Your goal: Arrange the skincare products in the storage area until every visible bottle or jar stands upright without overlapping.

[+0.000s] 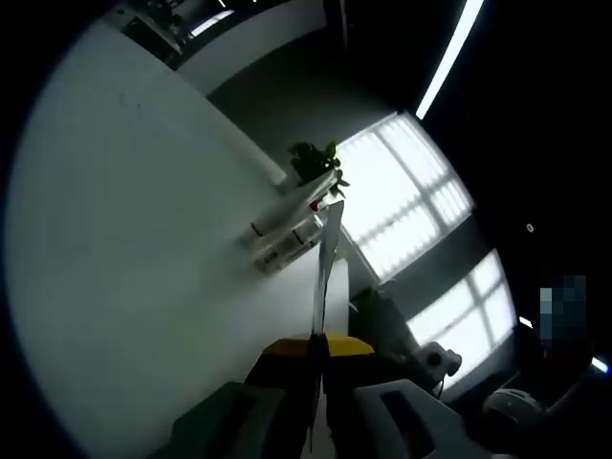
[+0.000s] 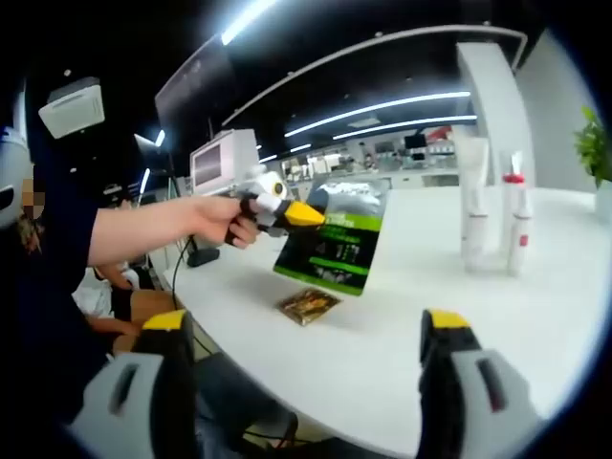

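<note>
In the right gripper view a hand holds my left gripper (image 2: 304, 215) over the white table (image 2: 402, 354), shut on the top edge of a black and green packet (image 2: 342, 239) that hangs off the surface. The left gripper view shows that packet (image 1: 325, 258) edge-on as a thin strip between my left gripper's (image 1: 316, 342) yellow tips. A tall white tube (image 2: 473, 196) and slim white bottles with red bands (image 2: 516, 220) stand upright at the table's far right; they appear as white tubes (image 1: 287, 229) beyond the packet. My right gripper (image 2: 308, 320) is open near the front edge, holding nothing.
A small brown sachet (image 2: 308, 304) lies flat on the table below the hanging packet. A potted green plant (image 2: 595, 143) stands beyond the bottles, and shows as a plant (image 1: 316, 163) in the left gripper view. A monitor (image 2: 225, 158) sits at the far left.
</note>
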